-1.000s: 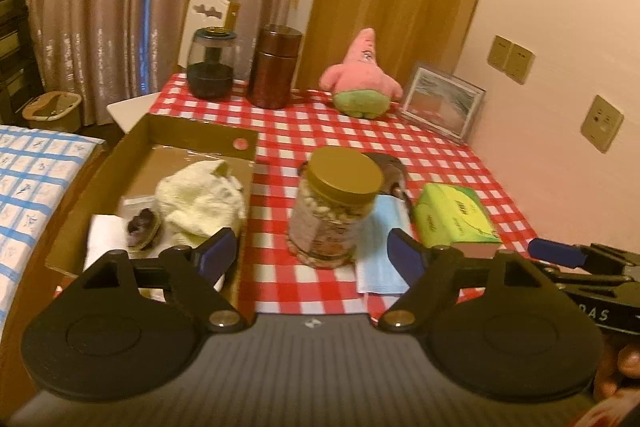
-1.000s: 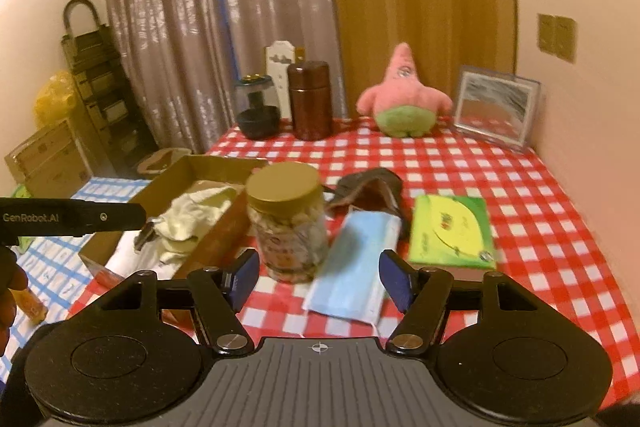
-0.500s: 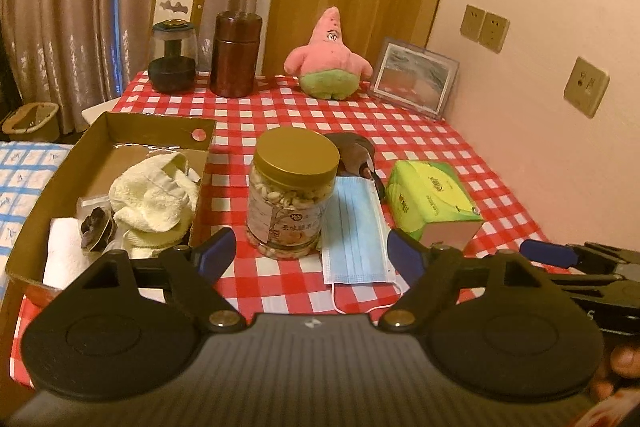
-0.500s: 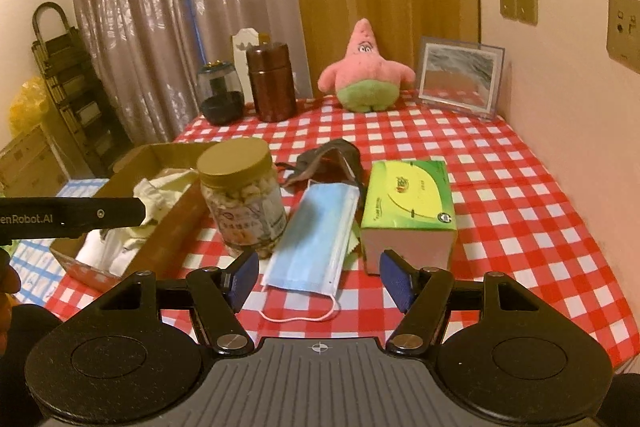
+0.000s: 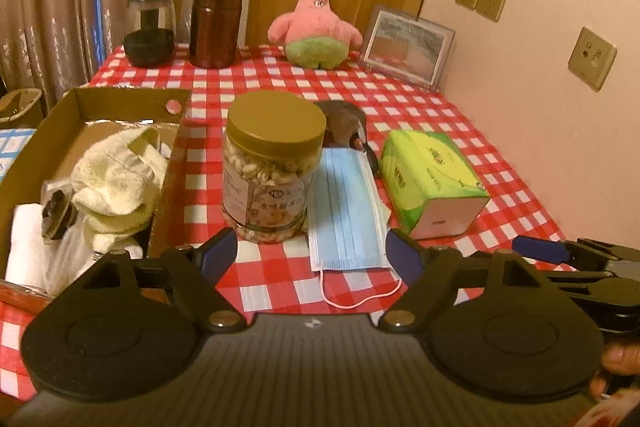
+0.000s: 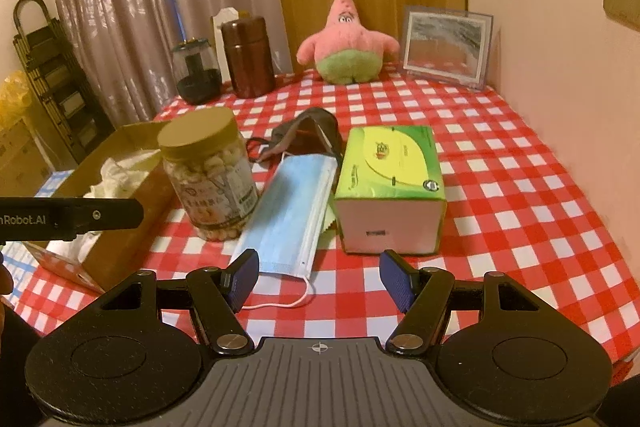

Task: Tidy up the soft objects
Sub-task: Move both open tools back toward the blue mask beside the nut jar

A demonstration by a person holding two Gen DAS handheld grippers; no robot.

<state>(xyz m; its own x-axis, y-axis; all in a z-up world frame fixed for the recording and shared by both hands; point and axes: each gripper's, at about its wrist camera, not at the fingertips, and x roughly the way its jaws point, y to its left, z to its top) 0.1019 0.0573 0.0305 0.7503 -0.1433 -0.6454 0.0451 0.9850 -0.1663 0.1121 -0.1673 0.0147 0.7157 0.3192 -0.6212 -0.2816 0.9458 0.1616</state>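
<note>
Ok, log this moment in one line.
left gripper: open, empty | right gripper: open, empty | blue face mask: on table, untouched | cardboard box: holds cream cloth

On the table, a jar stood left of a face mask, with a tissue pack to the mask's right, its near corner touching the mask. A dark pouch lay just behind the mask. Left of the jar sat a cardboard box holding a crumpled cloth. Along the table's far edge, from left to right, stood a glass jar, a canister, a plush star and a picture frame beside the wall.
</note>
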